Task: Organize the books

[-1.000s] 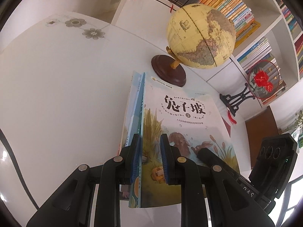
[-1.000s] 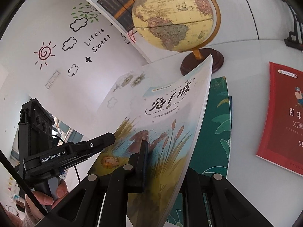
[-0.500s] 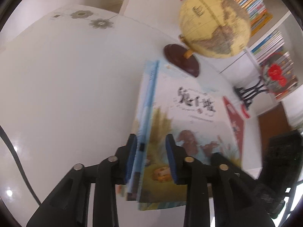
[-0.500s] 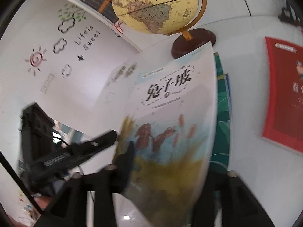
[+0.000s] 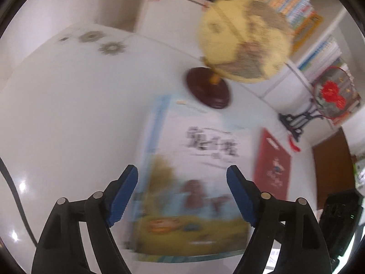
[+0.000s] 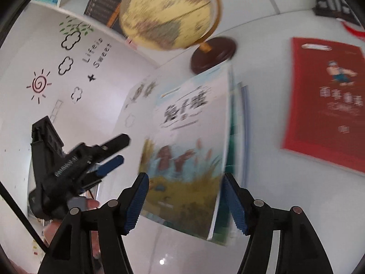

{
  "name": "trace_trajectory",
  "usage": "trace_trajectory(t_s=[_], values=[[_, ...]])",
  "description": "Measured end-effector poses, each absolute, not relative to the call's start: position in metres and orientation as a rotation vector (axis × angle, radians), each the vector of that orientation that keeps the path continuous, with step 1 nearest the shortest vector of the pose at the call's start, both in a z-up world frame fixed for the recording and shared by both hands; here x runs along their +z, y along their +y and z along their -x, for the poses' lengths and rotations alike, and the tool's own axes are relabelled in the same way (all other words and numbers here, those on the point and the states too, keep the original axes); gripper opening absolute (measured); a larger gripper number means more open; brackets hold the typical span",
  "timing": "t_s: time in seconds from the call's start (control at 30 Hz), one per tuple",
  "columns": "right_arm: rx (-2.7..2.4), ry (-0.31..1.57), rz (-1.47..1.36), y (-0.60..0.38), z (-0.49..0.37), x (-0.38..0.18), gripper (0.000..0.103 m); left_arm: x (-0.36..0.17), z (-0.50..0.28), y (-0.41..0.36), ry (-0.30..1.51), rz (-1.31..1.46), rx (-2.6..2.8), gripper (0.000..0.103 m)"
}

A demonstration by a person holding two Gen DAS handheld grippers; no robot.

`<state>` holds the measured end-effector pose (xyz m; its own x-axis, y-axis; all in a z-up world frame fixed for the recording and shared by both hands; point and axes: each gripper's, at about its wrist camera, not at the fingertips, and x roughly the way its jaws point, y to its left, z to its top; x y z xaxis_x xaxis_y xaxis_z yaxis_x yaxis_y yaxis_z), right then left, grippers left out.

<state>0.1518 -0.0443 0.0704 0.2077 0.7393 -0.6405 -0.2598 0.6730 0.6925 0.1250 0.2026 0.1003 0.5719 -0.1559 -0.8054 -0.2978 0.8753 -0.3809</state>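
Observation:
The picture book [image 5: 194, 141] with reeds and brown animals on its cover sits blurred on a thin stack on the white table [image 5: 68, 118]. My left gripper [image 5: 181, 173] hangs over its near end, jaws opening wide, blue pads clear of both edges. In the right wrist view the same book [image 6: 189, 132] lies over a green book [image 6: 232, 141], near edge slightly raised. My right gripper [image 6: 186, 178] has opening jaws too, the book's lower end between them, untouched. The left gripper [image 6: 123, 149] shows at the left, held by a hand. A red book [image 6: 324, 105] lies flat to the right.
A yellow globe [image 5: 244, 38] on a dark round base [image 5: 207, 89] stands just beyond the stack. A red fan ornament on a black stand [image 5: 330, 93] is at the far right. Bookshelves [image 5: 296, 6] line the back wall. The red book [image 5: 271, 171] lies right of the stack.
Both grippers let go of the picture book and drew back with jaws spread. The book, held upright before, has dropped onto the stack.

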Motion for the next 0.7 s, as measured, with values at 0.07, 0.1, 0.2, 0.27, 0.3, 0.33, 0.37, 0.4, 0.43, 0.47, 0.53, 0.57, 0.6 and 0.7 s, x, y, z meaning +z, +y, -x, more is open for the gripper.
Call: trace_trajectory(t_s=[0.07, 0.1, 0.2, 0.27, 0.3, 0.33, 0.37, 0.4, 0.43, 0.47, 0.53, 0.57, 0.6, 0.7], values=[[0.693, 1.135, -0.519, -0.071, -0.156, 0.072, 0.065, 0.105, -0.134, 0.182, 0.966, 0.501, 0.031, 0.079], [0.67, 1.116, -0.531, -0.085, -0.158, 0.073, 0.065, 0.107, -0.14, 0.168, 0.967, 0.487, -0.001, 0.079], [0.577, 1.058, -0.574, -0.13, -0.164, 0.074, 0.065, 0.107, -0.154, 0.129, 0.985, 0.465, -0.073, 0.079], [0.501, 1.021, -0.616, -0.163, -0.168, 0.07, 0.067, 0.104, -0.163, 0.107, 1.008, 0.451, -0.102, 0.079], [0.47, 1.009, -0.639, -0.176, -0.169, 0.067, 0.069, 0.1, -0.169, 0.093, 1.024, 0.439, -0.115, 0.079], [0.443, 0.997, -0.67, -0.192, -0.171, 0.064, 0.071, 0.097, -0.173, 0.083, 1.038, 0.429, -0.124, 0.079], [0.423, 0.986, -0.701, -0.207, -0.173, 0.061, 0.072, 0.095, -0.176, 0.073, 1.049, 0.42, -0.133, 0.079], [0.411, 0.979, -0.719, -0.217, -0.175, 0.058, 0.072, 0.091, -0.181, 0.062, 1.065, 0.408, -0.138, 0.079], [0.397, 0.97, -0.734, -0.227, -0.176, 0.057, 0.074, 0.088, -0.184, 0.054, 1.078, 0.397, -0.14, 0.079], [0.387, 0.968, -0.739, -0.235, -0.177, 0.055, 0.074, 0.083, -0.188, 0.045, 1.093, 0.386, -0.139, 0.079], [0.377, 0.971, -0.748, -0.246, -0.185, 0.05, 0.074, 0.074, -0.196, 0.031, 1.123, 0.364, -0.134, 0.079], [0.379, 0.972, -0.753, -0.249, -0.187, 0.048, 0.074, 0.069, -0.201, 0.023, 1.134, 0.356, -0.132, 0.079], [0.384, 0.975, -0.759, -0.253, -0.191, 0.045, 0.074, 0.066, -0.202, 0.02, 1.142, 0.35, -0.13, 0.079], [0.394, 0.98, -0.759, -0.256, -0.198, 0.037, 0.074, 0.054, -0.211, 0.009, 1.17, 0.329, -0.12, 0.079]])
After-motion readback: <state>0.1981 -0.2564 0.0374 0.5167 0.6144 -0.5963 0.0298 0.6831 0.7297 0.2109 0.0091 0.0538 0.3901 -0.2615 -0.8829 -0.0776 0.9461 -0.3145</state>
